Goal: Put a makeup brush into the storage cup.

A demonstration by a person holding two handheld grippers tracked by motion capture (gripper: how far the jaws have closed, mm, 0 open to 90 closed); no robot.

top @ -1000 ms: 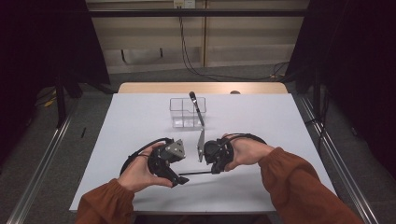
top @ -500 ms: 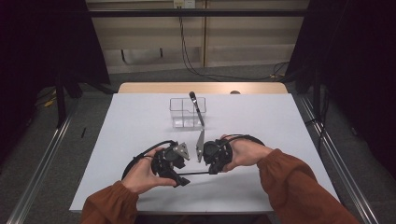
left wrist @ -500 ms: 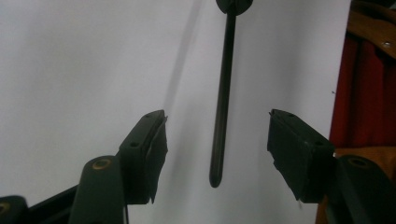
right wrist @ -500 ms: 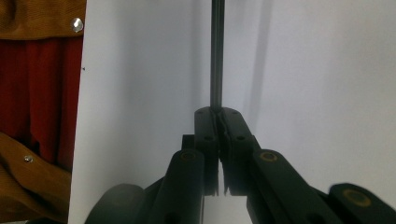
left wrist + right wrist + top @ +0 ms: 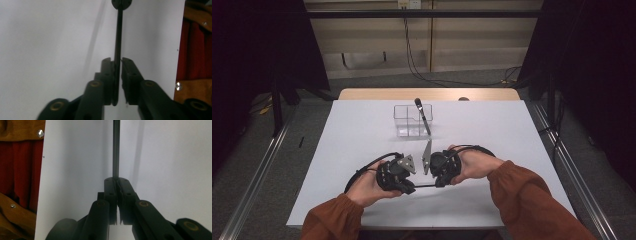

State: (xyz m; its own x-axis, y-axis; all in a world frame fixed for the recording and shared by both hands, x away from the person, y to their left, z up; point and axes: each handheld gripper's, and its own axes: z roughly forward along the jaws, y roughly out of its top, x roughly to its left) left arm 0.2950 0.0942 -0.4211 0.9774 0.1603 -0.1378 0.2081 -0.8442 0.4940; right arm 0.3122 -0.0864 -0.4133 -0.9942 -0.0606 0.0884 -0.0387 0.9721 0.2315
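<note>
A thin black rod-like utensil (image 5: 425, 186) lies level just above the white table (image 5: 337, 150), spanning the gap between my two grippers. My left gripper (image 5: 413, 189) has just been closing its jaws, and its pads now press the flat end of the utensil (image 5: 117, 37). In its own view the left gripper (image 5: 118, 62) holds the utensil edge-on. My right gripper (image 5: 437, 184) faces it and grips the other end. The right gripper (image 5: 118, 181) is shut tight on the utensil (image 5: 115, 150).
A clear plastic box (image 5: 408, 121) stands at mid-table beyond the hands, with a second black utensil (image 5: 423, 116) leaning in it. A wooden strip (image 5: 362, 94) runs along the table's far edge. Orange sleeves (image 5: 522, 195) come in from below.
The left gripper's jaws, wide a second ago, have closed onto the utensil's free end. The left hand edged slightly right. The right hand and its grip stayed put.
</note>
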